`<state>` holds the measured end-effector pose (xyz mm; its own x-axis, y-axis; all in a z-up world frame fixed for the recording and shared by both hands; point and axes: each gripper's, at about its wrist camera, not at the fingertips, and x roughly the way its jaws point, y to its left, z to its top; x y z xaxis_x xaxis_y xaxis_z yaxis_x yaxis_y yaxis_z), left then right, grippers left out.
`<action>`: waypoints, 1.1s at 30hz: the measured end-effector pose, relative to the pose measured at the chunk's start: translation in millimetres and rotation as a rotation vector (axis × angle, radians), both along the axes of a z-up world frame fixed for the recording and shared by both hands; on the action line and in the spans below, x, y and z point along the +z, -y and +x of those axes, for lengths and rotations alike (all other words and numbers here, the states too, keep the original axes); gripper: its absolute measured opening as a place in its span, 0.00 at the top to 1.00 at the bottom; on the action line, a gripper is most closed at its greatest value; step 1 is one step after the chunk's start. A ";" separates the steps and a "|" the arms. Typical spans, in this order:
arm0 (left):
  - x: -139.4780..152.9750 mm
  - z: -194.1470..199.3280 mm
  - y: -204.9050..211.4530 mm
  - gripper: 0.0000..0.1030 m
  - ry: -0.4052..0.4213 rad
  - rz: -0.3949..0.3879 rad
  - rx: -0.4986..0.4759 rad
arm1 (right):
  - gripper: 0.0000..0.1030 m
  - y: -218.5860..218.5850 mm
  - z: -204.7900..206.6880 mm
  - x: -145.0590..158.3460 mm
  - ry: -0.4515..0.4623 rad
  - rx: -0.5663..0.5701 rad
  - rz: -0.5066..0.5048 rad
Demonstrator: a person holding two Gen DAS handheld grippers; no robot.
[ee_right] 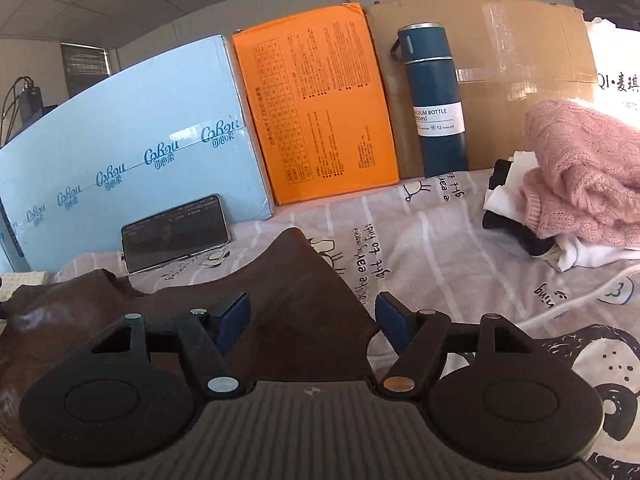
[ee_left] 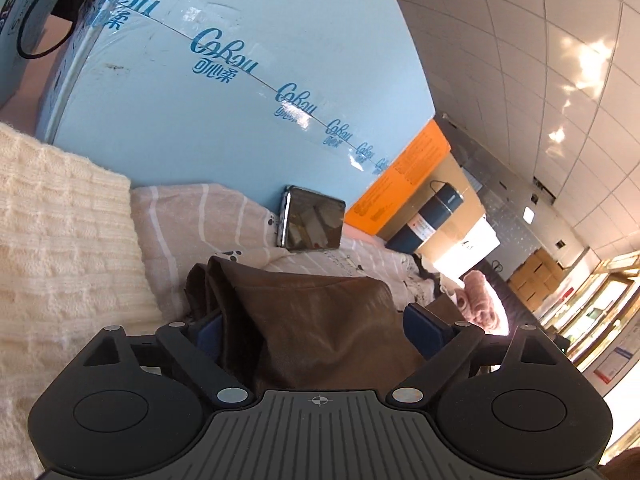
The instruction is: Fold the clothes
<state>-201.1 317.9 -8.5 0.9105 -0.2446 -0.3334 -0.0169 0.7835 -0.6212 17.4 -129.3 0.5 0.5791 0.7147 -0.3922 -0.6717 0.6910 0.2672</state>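
Left wrist view, left to right. Cream knit point(ee_left: 60, 240) fills the left edge, lying on the striped sheet point(ee_left: 192, 216). Brown garment point(ee_left: 316, 320) sits lower centre, bunched in layers, running between the fingers of the left gripper point(ee_left: 316, 324). Jaws stand wide, pads apart on either side of the cloth, not pinching it. Phone point(ee_left: 314, 222) leans on the blue box point(ee_left: 240, 60) just behind the garment. Pink knit point(ee_left: 482, 296) shows far right.

Right wrist view, left to right. Phone point(ee_right: 176, 232) at centre left, propped against the blue box point(ee_right: 120, 140), close to the upper edge of the brown garment point(ee_right: 280, 292). Right gripper point(ee_right: 314, 320) lower centre, also spread wide, cloth between the fingers but no clamp visible. Bottle point(ee_right: 436, 100) upright at upper centre right, white cable point(ee_right: 576, 304) lower right, clothes pile point(ee_right: 560, 200) at far right.

Risks, as judgement:
- Closing on the bunched part may catch only some layers, so the fold goes crooked.
- Swinging cloth toward the top of the frame could knock the phone flat.
- A wide sweep right might snag the cable or nudge the pile.
- Smooth-looking fabric may slip from the pads.
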 end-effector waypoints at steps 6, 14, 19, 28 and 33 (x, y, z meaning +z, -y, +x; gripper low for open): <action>2.2 3.9 26.0 0.05 -0.049 0.207 0.044 | 0.59 4.7 7.0 -3.1 -0.035 -0.041 0.013; 11.8 8.4 52.6 0.95 -0.054 0.445 0.143 | 0.59 5.6 5.9 -2.8 -0.037 -0.046 0.021; 2.4 20.9 55.9 0.84 -0.147 0.523 0.167 | 0.37 3.5 7.3 -4.2 -0.045 -0.056 0.000; 32.8 -10.1 54.7 0.17 -0.125 0.392 0.289 | 0.14 25.5 -9.5 12.2 0.025 -0.229 0.057; 39.7 -47.9 77.4 0.10 -0.118 0.307 0.278 | 0.00 52.3 -50.8 26.3 -0.003 -0.262 0.180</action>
